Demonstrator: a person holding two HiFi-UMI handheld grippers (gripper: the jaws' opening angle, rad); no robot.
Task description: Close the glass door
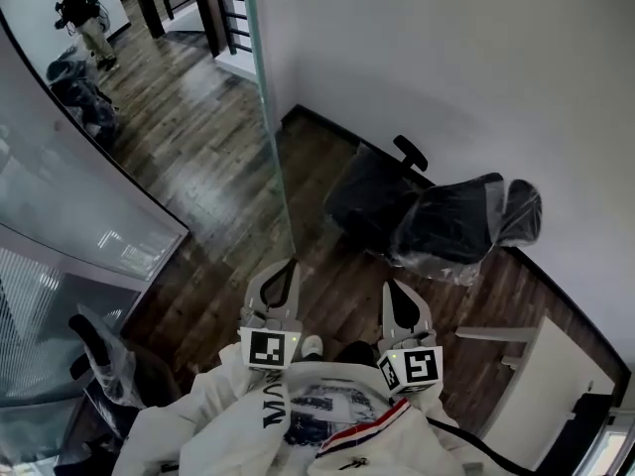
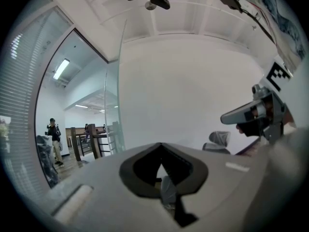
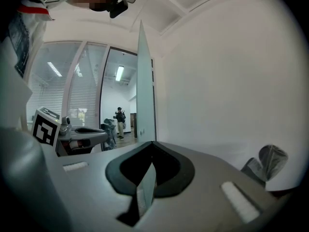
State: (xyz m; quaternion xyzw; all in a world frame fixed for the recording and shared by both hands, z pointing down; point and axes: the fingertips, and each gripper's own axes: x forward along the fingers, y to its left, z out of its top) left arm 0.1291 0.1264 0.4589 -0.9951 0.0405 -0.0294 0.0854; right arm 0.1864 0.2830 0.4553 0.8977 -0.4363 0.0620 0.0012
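- Glass door (image 1: 266, 117) stands open, seen edge-on, running out from near the white wall (image 1: 476, 58) over the wooden floor (image 1: 198, 157).
- Left gripper (image 1: 284, 265): jaws closed together, empty, tip just short of the door's near edge.
- Right gripper (image 1: 390, 288): jaws closed, empty, beside the left.
- Plastic-wrapped chair (image 1: 451, 221) stands against the wall.

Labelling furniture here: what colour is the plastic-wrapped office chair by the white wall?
Black; the plastic-wrapped office chair shows best in the head view.
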